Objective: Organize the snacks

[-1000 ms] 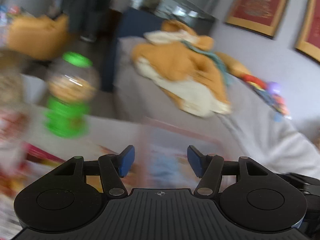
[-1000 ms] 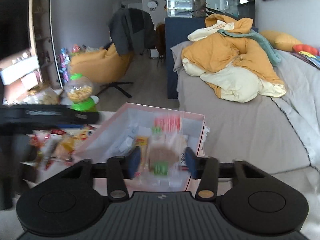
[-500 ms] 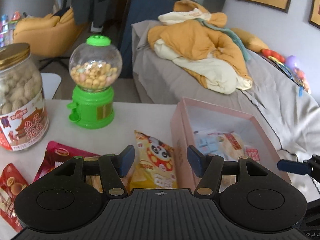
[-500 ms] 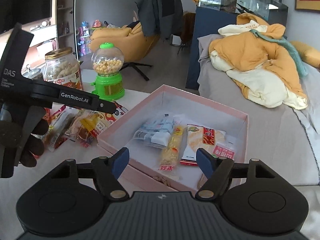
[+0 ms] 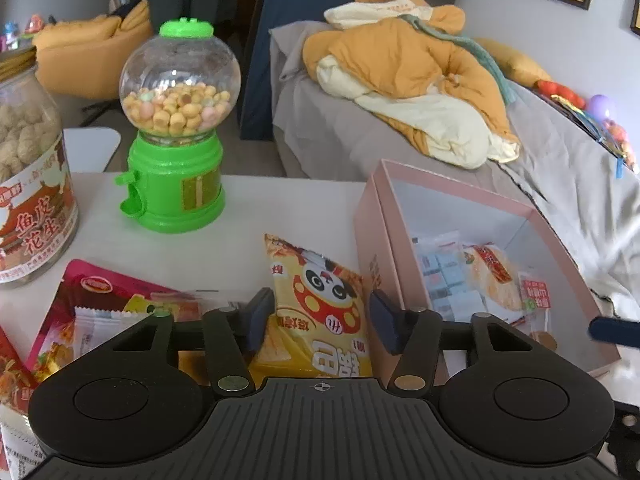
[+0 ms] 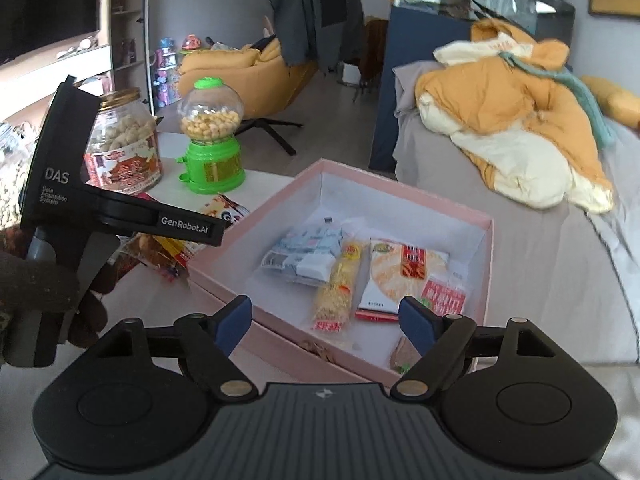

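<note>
the left gripper (image 5: 318,320) tilts down over the white table (image 5: 280,208), its blue pads set either side of the yellow panda snack bag (image 5: 320,300), which lies flat just beside the outer wall of the pink box (image 5: 372,240). its jaws have just been closing with the bag between them, and a little gap shows on each side, so the pads are not pressing on it. in the right wrist view a dark-gloved hand (image 6: 44,292) grips that tool's handle, angled down toward the packets. the right gripper (image 6: 326,322) hangs tilted over the near edge of the box, jaws wide and just opened further, nothing between them. inside the box lie a pale blue packet (image 6: 308,248), a yellow stick snack (image 6: 340,284), a rice cracker pack (image 6: 400,276) and a small red sachet (image 6: 446,292).
</note>
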